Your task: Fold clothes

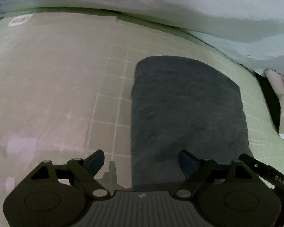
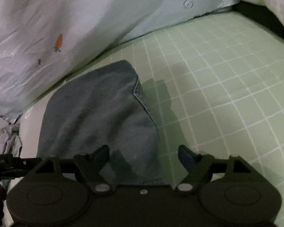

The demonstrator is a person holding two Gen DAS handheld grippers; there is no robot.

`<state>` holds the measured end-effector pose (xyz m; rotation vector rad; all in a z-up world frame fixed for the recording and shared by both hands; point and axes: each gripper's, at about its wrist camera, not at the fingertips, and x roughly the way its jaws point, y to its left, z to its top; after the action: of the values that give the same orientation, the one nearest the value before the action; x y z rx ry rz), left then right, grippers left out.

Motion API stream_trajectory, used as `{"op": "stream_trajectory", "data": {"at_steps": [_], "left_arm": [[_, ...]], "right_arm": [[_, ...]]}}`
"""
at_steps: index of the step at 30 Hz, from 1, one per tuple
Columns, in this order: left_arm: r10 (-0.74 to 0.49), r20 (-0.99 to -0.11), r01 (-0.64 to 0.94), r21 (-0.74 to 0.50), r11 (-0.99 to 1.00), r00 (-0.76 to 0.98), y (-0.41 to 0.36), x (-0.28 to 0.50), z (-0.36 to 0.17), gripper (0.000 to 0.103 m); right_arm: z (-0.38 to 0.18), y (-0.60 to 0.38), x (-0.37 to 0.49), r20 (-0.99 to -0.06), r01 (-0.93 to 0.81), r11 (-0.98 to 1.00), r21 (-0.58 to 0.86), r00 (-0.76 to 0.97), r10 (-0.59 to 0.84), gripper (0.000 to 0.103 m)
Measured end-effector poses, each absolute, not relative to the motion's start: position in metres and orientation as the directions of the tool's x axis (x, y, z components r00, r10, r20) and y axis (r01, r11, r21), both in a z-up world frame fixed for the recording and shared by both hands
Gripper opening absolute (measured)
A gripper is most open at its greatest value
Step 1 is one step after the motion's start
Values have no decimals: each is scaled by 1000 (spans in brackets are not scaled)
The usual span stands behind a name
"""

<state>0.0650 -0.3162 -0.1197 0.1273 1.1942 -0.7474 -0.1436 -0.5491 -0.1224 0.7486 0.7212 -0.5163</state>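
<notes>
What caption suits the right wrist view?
Open right gripper above folded denim garment on green checked sheet.

The left gripper (image 1: 142, 160) is matt black plastic. Its ribbed centre plate (image 1: 140, 206) carries a small pale mark at its top edge. To each side of that plate sits a rounded housing embossed with an oval ring (image 1: 42, 201), and silver pivot pins (image 1: 99, 192) fasten two angled link arms that end in blue-padded fingertips (image 1: 96, 160). The right gripper (image 2: 144, 156) has the same build, with blue pads (image 2: 187, 156) and silver pins (image 2: 184, 186), though its centre plate looks smooth.
</notes>
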Motion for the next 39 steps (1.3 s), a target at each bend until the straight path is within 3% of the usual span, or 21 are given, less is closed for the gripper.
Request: {"op": "stream_trajectory", "data": {"at_steps": [3,5,9,10,11,12,13,14,15,17,21,28,39], "left_arm": [[-475,-867,614,-296,732,148,-326,67,-127,89],[-494,-859,623,-317,715,130,-331,69,-133,89],[-549,-833,611,-399,684,70,-338,73,-146,91],[-562,-825,605,-422,676,53,-339,74,-149,91],[-574,-818,599,-439,669,41,-340,73,-152,89],[-582,-812,600,-446,664,39,-340,71,-153,81],[-588,-808,605,-448,658,41,-340,69,-152,73],[-588,-808,621,-436,652,50,-340,66,-149,61],[-593,-803,638,-427,640,57,-340,62,-143,50],[-623,-781,655,-443,612,54,-336,57,-132,42],[-661,-749,700,-452,553,38,-335,42,-110,33],[-725,-687,803,-460,379,-51,-358,-2,-68,32],[-839,-532,861,-475,184,-114,-493,-124,-6,32]], "right_arm": [[-135,-553,-144,-744,645,602,471,657,-122,89],[-141,-551,-141,-734,647,578,497,669,-118,99],[-143,-539,-127,-726,607,624,493,682,-90,100],[-142,-538,-123,-726,597,626,502,684,-71,98],[-141,-537,-120,-726,589,627,510,686,-53,88],[-138,-537,-122,-727,594,617,517,684,-50,82],[-136,-537,-123,-729,599,607,523,683,-46,68],[-132,-537,-125,-729,604,596,530,683,-45,46],[-127,-536,-131,-722,609,584,537,690,-56,35],[-113,-532,-143,-696,610,552,569,714,-73,28],[-91,-512,-168,-674,629,535,564,725,-142,26],[-56,-503,-241,-621,679,437,590,728,-291,25],[4,-610,-379,-476,675,462,576,736,-482,25]]}}
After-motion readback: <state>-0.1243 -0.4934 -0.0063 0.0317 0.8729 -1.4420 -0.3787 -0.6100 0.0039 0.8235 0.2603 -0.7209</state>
